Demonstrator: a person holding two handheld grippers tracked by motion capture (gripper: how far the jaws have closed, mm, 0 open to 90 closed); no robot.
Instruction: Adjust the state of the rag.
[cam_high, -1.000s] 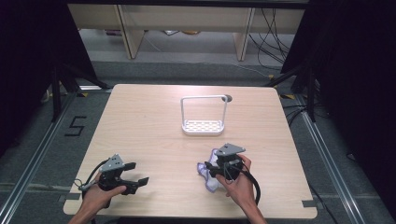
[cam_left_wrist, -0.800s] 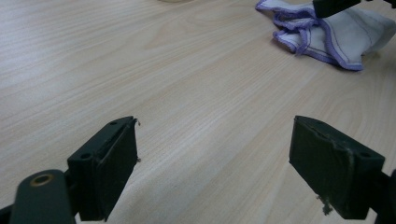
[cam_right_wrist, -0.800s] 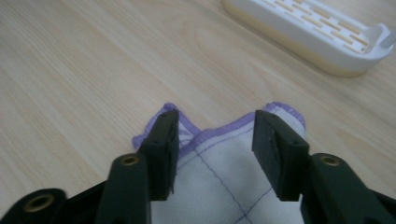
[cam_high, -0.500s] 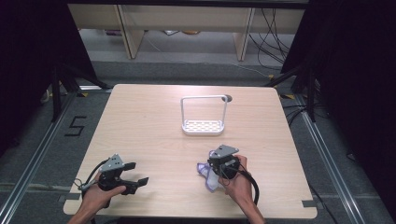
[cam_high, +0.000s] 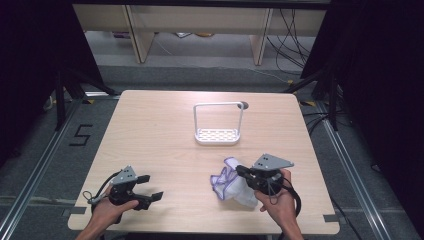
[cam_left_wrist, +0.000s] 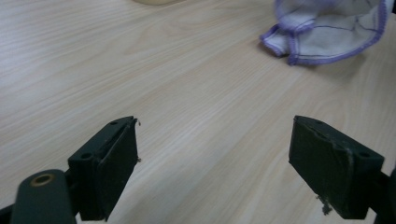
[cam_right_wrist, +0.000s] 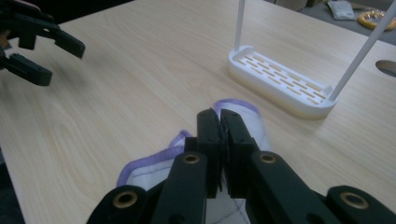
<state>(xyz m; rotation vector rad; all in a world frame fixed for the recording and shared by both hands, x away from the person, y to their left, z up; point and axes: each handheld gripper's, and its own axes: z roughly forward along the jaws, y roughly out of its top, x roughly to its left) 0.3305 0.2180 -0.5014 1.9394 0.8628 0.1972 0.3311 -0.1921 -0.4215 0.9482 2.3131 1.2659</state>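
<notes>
The left hand-held gripper (cam_left_wrist: 215, 168) looks along its two black jaws, which rise from the bottom edge and stand wide apart — nothing lies between them but bare wood. Below them the pale, wood-grained surface (cam_left_wrist: 154, 70) runs up and away. At the upper right lies a crumpled white cloth (cam_left_wrist: 327, 32) with purple stitched edging, well apart from both jaws — its top is cut off by the frame. Small frayed bits cling to the inner pads of the jaws.
</notes>
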